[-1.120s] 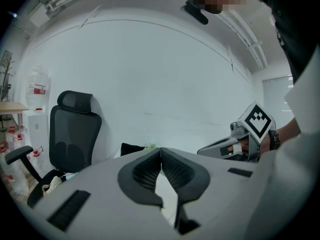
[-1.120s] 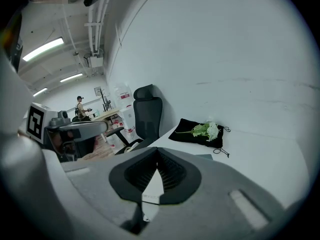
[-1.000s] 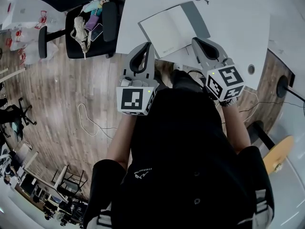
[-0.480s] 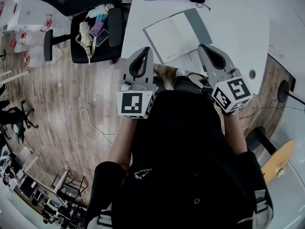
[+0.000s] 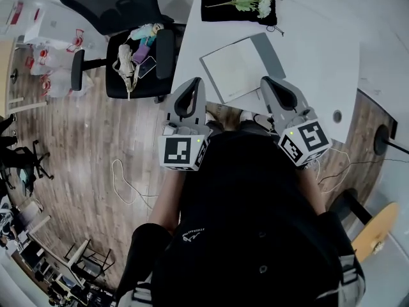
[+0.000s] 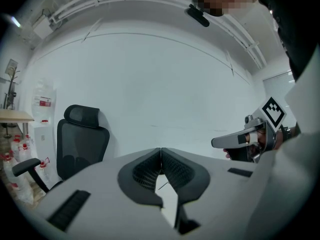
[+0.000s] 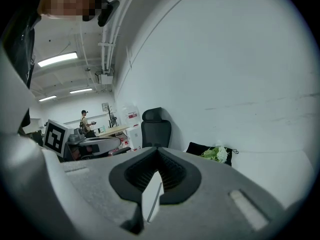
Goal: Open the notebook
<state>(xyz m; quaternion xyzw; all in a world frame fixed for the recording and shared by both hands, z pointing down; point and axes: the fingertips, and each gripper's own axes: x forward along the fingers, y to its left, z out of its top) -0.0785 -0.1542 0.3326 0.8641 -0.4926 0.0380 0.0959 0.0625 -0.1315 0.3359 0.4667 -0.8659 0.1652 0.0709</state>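
White table (image 5: 319, 50) w/ notebook (image 5: 238, 66) — open, flat.

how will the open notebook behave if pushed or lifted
The notebook lies open and flat on the white table, so a push would probably slide it, not tip it. Its pages look thin and would likely flop if lifted by one edge; the grey cover seems stiffer.
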